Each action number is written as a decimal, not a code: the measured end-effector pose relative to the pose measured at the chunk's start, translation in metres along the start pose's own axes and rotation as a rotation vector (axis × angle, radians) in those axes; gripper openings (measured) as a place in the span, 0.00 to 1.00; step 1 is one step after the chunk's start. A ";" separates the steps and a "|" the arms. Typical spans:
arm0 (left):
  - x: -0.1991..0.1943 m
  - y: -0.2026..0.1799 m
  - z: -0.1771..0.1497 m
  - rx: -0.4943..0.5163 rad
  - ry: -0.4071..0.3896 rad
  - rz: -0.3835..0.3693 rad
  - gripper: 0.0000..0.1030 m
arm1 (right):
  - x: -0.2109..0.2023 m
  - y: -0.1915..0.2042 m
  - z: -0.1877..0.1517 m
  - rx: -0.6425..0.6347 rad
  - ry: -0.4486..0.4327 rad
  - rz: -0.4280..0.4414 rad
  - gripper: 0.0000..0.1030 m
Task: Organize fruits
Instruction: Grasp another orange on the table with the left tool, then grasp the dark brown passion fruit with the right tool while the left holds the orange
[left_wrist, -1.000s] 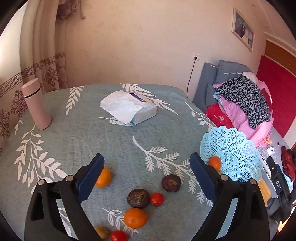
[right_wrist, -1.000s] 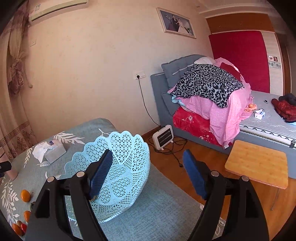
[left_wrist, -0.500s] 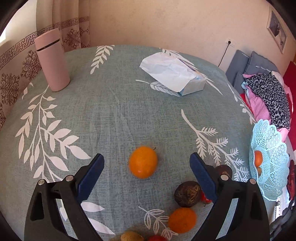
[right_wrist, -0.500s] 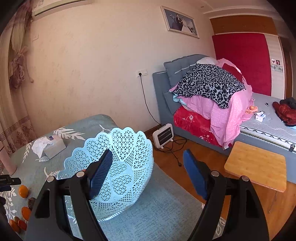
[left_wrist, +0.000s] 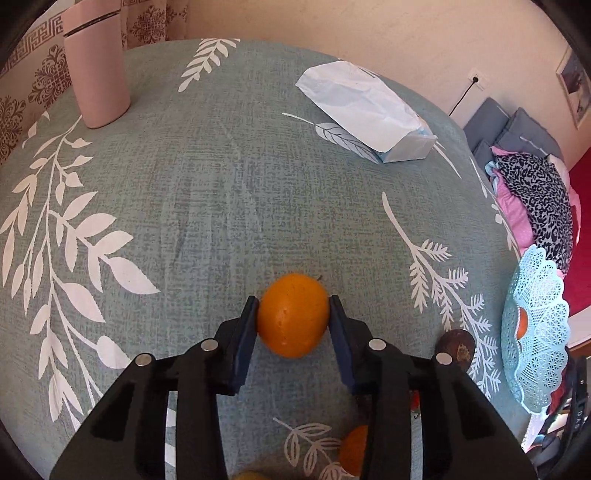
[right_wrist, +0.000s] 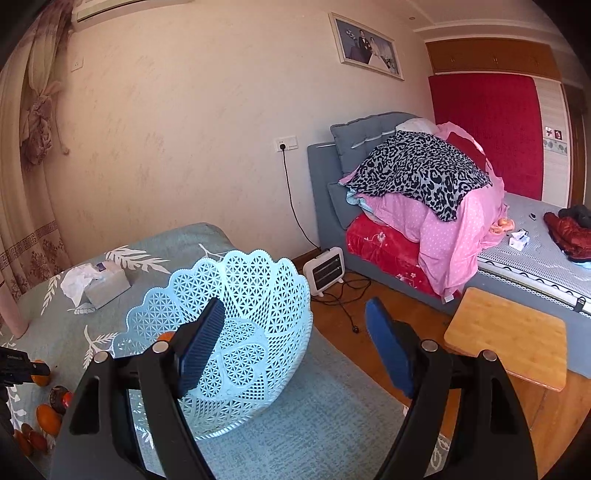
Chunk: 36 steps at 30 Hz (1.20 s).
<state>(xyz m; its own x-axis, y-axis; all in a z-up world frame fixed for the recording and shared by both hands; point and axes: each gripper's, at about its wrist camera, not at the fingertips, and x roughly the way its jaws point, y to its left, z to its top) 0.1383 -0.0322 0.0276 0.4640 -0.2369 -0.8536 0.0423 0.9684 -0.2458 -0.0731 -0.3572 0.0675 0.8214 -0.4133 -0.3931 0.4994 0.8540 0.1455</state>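
Partly hidden below the orange (left_wrist: 293, 315): more fruit behind the left gripper (left_wrist: 293, 314), jaws closing, pads pinching orange.

The left gripper (left_wrist: 293, 314) is pointing steeply down, its jaws closing with both blue pads touching an orange (left_wrist: 293, 314) caught between them. The right gripper (right_wrist: 295, 345) is hanging nearly level, its jaws standing wide apart with nothing gripped.
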 end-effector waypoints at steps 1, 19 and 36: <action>-0.003 0.000 -0.002 0.006 -0.011 -0.003 0.37 | 0.000 0.001 0.000 -0.007 -0.003 -0.003 0.78; -0.075 0.022 -0.038 0.062 -0.240 0.052 0.37 | -0.018 0.097 -0.010 -0.198 0.187 0.369 0.78; -0.099 0.053 -0.052 0.012 -0.306 0.032 0.37 | 0.014 0.191 -0.060 -0.351 0.491 0.552 0.44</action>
<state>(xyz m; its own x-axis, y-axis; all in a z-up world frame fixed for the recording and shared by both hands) 0.0481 0.0389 0.0751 0.7102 -0.1738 -0.6822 0.0330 0.9762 -0.2143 0.0174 -0.1808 0.0359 0.6684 0.2115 -0.7131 -0.1239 0.9770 0.1736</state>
